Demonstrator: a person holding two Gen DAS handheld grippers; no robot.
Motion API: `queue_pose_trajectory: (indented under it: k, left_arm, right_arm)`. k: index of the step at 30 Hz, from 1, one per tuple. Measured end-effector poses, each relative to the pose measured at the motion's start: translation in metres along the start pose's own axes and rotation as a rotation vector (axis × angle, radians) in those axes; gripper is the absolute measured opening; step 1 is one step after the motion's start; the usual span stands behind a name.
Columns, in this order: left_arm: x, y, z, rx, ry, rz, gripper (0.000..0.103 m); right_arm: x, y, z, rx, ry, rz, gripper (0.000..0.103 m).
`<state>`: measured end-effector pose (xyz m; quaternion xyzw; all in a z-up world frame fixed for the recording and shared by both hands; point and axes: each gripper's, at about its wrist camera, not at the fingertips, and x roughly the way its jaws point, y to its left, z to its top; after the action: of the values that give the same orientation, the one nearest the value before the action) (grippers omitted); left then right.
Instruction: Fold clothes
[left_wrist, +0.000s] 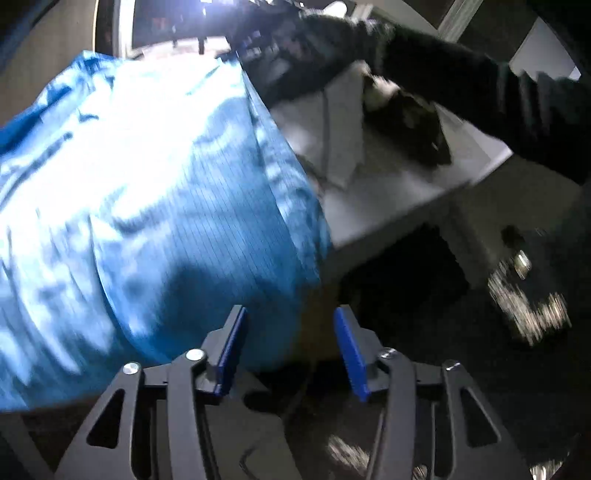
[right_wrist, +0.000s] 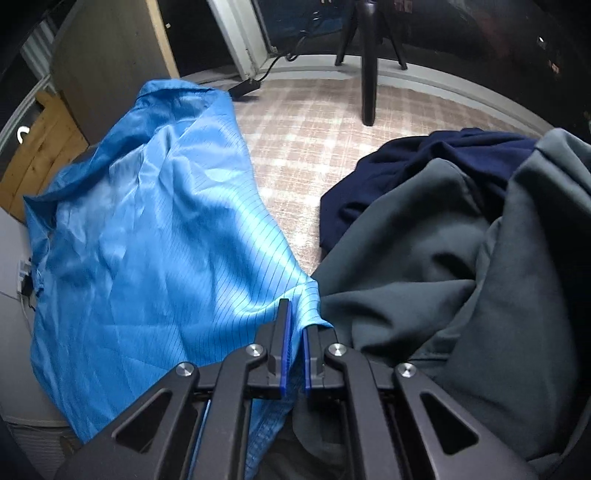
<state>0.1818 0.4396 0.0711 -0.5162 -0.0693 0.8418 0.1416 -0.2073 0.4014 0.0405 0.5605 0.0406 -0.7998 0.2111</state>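
Observation:
A shiny light-blue striped garment (right_wrist: 147, 236) lies spread on a checked tablecloth (right_wrist: 314, 133). My right gripper (right_wrist: 294, 332) is shut on the blue garment's near corner, and cloth runs down between its blue pads. In the left wrist view the same blue garment (left_wrist: 147, 192) fills the left side and hangs over the table edge. My left gripper (left_wrist: 290, 339) stands open at that hanging edge, with nothing pressed between its pads. A person's dark-sleeved arm (left_wrist: 461, 74) reaches across the top of the left wrist view.
A grey garment (right_wrist: 461, 277) and a navy one (right_wrist: 424, 166) are heaped at the right. A black tripod (right_wrist: 369, 62) stands at the far edge of the table. White folded sheets (left_wrist: 351, 129) lie on a pale surface. Dark floor lies below the table edge.

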Motion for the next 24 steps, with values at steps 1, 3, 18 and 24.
queue_pose_trajectory:
  k: [1,3,18,24]
  left_arm:
    - [0.007,-0.001,0.004,0.011,-0.004,0.003,0.048]
    - [0.025,-0.002,0.014,0.044,-0.006,0.007,0.051]
    - [0.077,-0.006,0.031,0.143,0.033,0.007,0.003]
    - [0.075,-0.025,0.034,0.169,0.013,-0.021,0.007]
  right_arm:
    - [0.001,0.002,-0.001,0.003,0.006,0.012,0.005]
    - [0.003,0.006,-0.003,0.009,0.03,0.047,0.006]
    - [0.007,0.034,-0.039,-0.167,0.028,-0.019,0.002]
    - [-0.004,0.015,-0.036,-0.156,0.009,-0.041,0.002]
